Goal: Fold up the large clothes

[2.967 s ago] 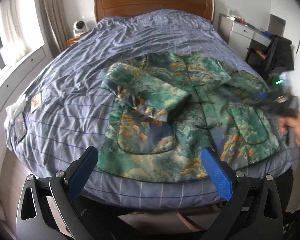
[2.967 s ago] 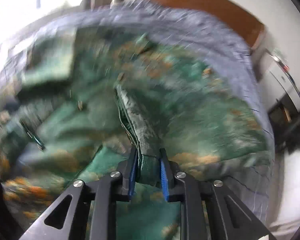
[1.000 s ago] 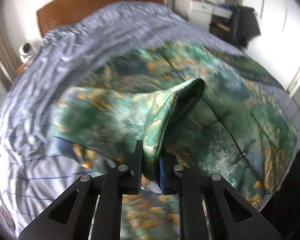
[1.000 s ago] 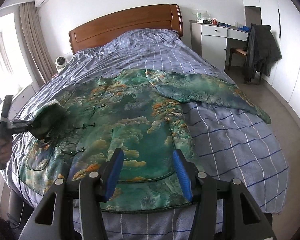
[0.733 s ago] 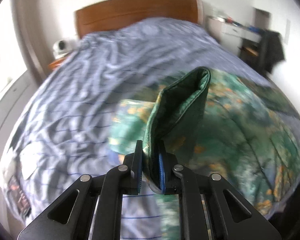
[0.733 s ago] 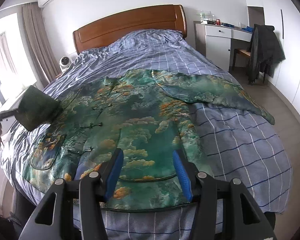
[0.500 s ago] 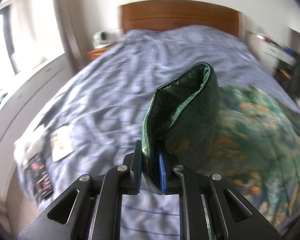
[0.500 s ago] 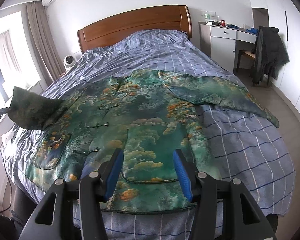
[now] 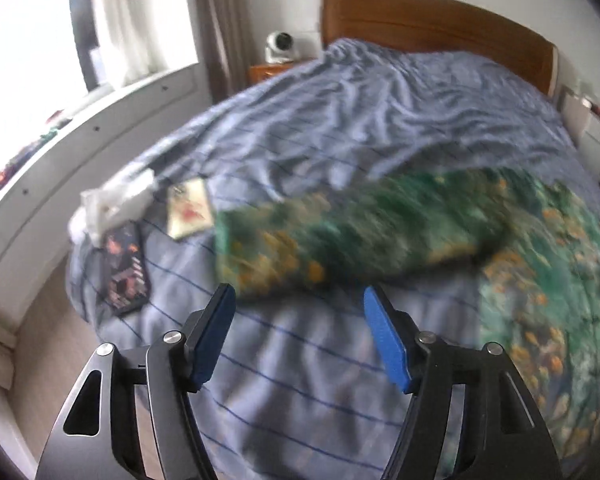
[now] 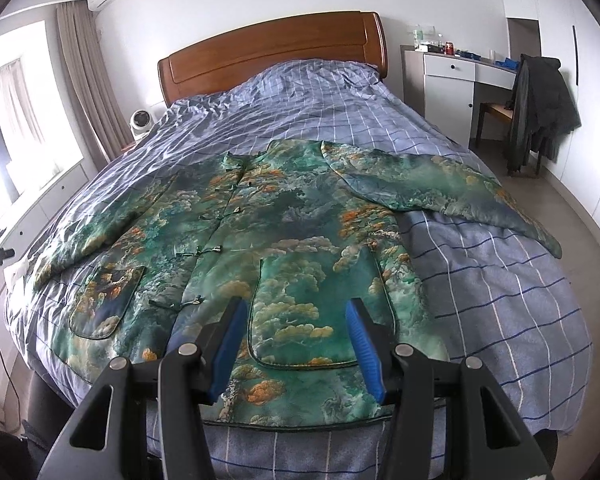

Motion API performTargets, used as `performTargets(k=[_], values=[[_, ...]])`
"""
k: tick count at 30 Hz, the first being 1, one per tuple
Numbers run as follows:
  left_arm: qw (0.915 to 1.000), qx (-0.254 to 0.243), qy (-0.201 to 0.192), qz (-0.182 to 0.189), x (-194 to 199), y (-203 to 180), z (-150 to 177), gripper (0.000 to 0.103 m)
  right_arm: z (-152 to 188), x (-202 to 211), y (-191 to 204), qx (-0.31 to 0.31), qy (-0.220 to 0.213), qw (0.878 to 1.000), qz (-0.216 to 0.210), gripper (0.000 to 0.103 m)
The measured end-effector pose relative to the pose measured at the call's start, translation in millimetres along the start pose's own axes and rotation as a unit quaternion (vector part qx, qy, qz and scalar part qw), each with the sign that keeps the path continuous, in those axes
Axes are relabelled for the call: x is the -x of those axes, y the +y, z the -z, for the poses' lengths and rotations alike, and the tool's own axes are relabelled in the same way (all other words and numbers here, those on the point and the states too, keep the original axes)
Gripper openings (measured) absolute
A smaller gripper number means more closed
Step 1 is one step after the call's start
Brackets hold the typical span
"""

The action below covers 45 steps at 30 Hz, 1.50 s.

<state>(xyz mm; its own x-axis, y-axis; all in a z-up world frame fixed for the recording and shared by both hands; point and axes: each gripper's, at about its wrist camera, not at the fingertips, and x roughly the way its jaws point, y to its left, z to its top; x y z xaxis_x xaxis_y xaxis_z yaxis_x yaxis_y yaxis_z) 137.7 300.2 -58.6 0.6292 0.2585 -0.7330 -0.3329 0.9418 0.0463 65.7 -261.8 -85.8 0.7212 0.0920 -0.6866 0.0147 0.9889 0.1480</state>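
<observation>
A green jacket with orange and cloud patterns lies face up on the blue checked bed, both sleeves spread out to the sides. In the left wrist view its left sleeve, blurred, lies on the cover just beyond my left gripper. That gripper's jaws are opening and nothing is between the blue pads. My right gripper hovers open over the jacket's hem near the right pocket, holding nothing. The other sleeve stretches toward the bed's right edge.
A dark flat box, a card and white tissue lie on the bed's left edge. A small fan stands by the wooden headboard. A white desk and a chair with a dark coat stand on the right.
My left gripper carried the sleeve end outward to the left, then opened and let it go; the sleeve now lies stretched out on the cover. The right gripper stayed put.
</observation>
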Motion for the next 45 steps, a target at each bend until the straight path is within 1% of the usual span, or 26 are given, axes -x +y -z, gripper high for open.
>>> performTargets(k=[2, 7, 10, 12, 13, 15, 17, 18, 20, 21, 23, 25, 27, 28, 30, 31, 32, 33, 34, 35, 37, 38, 41, 45], values=[[0.9997, -0.009, 0.009, 0.022, 5.5, -19.6, 11.9, 0.073, 0.4, 0.3, -0.1, 0.001, 0.0, 1.0, 0.0, 0.053], [0.9952, -0.061, 0.025, 0.073, 19.1, -77.2, 42.5, 0.078, 0.9, -0.1, -6.2, -0.008, 0.0, 1.0, 0.006, 0.054], [0.9887, -0.09, 0.038, 0.113, 26.3, -107.6, 56.6, 0.082, 1.4, 1.4, -10.2, -0.015, 0.0, 1.0, 0.012, 0.06], [0.9863, -0.098, 0.041, 0.127, 28.7, -117.3, 61.3, 0.089, -0.1, 1.6, -15.8, -0.016, 0.002, 1.0, 0.019, 0.067], [0.9851, -0.098, 0.045, 0.134, 27.5, -120.0, 64.1, 0.094, -1.1, 1.8, -20.0, -0.017, 0.005, 1.0, 0.02, 0.068], [0.9817, -0.101, 0.064, 0.148, 17.8, -123.9, 70.4, 0.096, -4.2, 4.7, -37.8, -0.024, 0.005, 0.999, 0.027, 0.069], [0.9775, -0.104, 0.089, 0.16, 5.0, -126.8, 77.9, 0.095, -6.5, 8.4, -63.0, -0.038, 0.007, 0.998, 0.048, 0.071], [0.9756, -0.104, 0.097, 0.167, 1.2, -128.2, 80.9, 0.095, -7.2, 8.4, -76.1, -0.043, 0.014, 0.997, 0.057, 0.073], [0.9701, -0.105, 0.115, 0.186, -9.0, -132.8, 87.9, 0.095, -5.6, 3.3, -104.1, -0.05, 0.038, 0.995, 0.075, 0.073], [0.9685, -0.109, 0.122, 0.188, -13.9, -137.3, 92.4, 0.095, -3.6, -1.2, -115.5, -0.049, 0.051, 0.995, 0.075, 0.073], [0.9668, -0.118, 0.135, 0.182, -23.3, -145.7, 99.5, 0.095, 1.7, -13.3, -132.5, -0.049, 0.079, 0.994, 0.062, 0.073], [0.9632, -0.126, 0.152, 0.182, -33.3, -155.3, 106.9, 0.095, 11.9, -33.7, -146.8, -0.058, 0.118, 0.991, 0.031, 0.073], [0.96, -0.134, 0.158, 0.189, -37.5, -163.4, 111.4, 0.095, 22.8, -48.5, -150.7, -0.068, 0.141, 0.988, 0.001, 0.073], [0.9585, -0.14, 0.159, 0.191, -38.5, -167.9, 113.8, 0.095, 27.9, -58.0, -151.9, -0.073, 0.152, 0.985, -0.024, 0.073], [0.9557, -0.148, 0.16, 0.198, -39.7, -174.9, 118.4, 0.095, 33.3, -69.0, -149.5, -0.081, 0.159, 0.983, -0.047, 0.073], [0.9562, -0.149, 0.16, 0.195, -40.2, -177.0, 120.5, 0.091, 35.3, -74.1, -147.5, -0.084, 0.162, 0.981, -0.064, 0.073], [0.9558, -0.148, 0.161, 0.196, -40.4, -177.5, 121.0, 0.074, 37.2, -78.2, -145.4, -0.084, 0.165, 0.98, -0.075, 0.072], [0.9544, -0.148, 0.163, 0.202, -39.6, -177.9, 121.5, 0.064, 38.3, -81.8, -142.3, -0.081, 0.17, 0.979, -0.08, 0.06], [0.9554, -0.151, 0.159, 0.198, -36.9, -178.3, 121.4, 0.047, 38.7, -84.2, -137.3, -0.072, 0.177, 0.979, -0.077, 0.047], [0.9563, -0.156, 0.153, 0.194, -33.8, -178.2, 121.1, 0.034, 38.7, -86.3, -131.8, -0.06, 0.183, 0.979, -0.067, 0.027], [0.9552, -0.152, 0.15, 0.204, -28.7, -175.1, 118.9, 0.026, 37.1, -82.2, -120.0, -0.036, 0.183, 0.981, -0.049, 0.017], [0.9549, -0.151, 0.149, 0.208, -26.7, -173.4, 118.1, 0.024, 35.6, -77.5, -116.9, -0.029, 0.179, 0.982, -0.048, 0.014], [0.9539, -0.16, 0.143, 0.21, -18.7, -168.6, 120.8, 0.023, 33.7, -63.5, -106.6, -0.008, 0.169, 0.985, -0.037, 0.013], [0.9525, -0.17, 0.14, 0.211, -7.3, -161.4, 123.0, 0.022, 36.6, -45.4, -103.6, -0.012, 0.165, 0.986, -0.038, 0.013]])
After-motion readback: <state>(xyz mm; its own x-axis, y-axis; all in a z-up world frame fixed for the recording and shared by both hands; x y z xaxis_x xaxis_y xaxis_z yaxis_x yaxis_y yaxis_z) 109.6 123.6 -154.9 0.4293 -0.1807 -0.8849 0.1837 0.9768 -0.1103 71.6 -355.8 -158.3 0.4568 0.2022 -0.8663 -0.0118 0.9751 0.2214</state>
